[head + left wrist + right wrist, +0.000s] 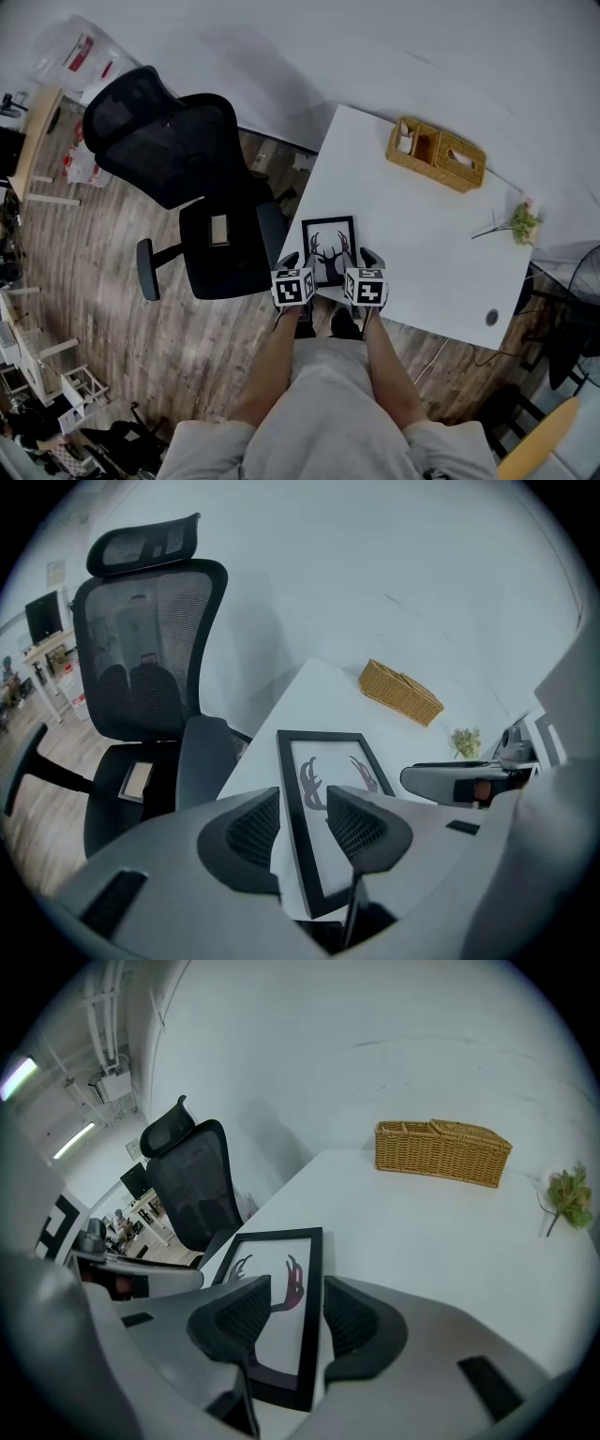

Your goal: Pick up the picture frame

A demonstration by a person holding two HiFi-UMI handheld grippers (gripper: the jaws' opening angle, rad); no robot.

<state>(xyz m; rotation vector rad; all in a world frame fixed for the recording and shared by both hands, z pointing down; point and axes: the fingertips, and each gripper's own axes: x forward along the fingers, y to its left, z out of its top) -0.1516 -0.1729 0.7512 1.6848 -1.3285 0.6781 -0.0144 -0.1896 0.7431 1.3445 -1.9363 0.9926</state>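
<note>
A black office chair (pixel 187 178) is standing on the wooden floor off to the left of the left tongs (pixel 296 262), beside the white tabletop (pixel 422 262). The left tongs are hanging over the near left corner of the tabletop with their jaws standing apart, and in the left gripper view the left tongs (pixel 303 822) are straddling the left border of the picture frame (pixel 309 794), one jaw outside it and one over the print. The black picture frame (pixel 329 246), showing a deer-antler print, is lying flat on the tabletop directly between the two tongs, its far end reaching out ahead of them. The right tongs (pixel 368 257) are hovering at the frame's right side, jaws likewise apart; in the right gripper view the right tongs (pixel 298 1312) are spanning the right border of the frame (pixel 281 1251). Whether any pad is grazing the frame is hard to judge, though neither pair seems to be pressing on it. Well ahead of the right tongs a wicker basket (pixel 436 154) is sitting, and further right a small plant sprig (pixel 516 225) is lying.
</note>
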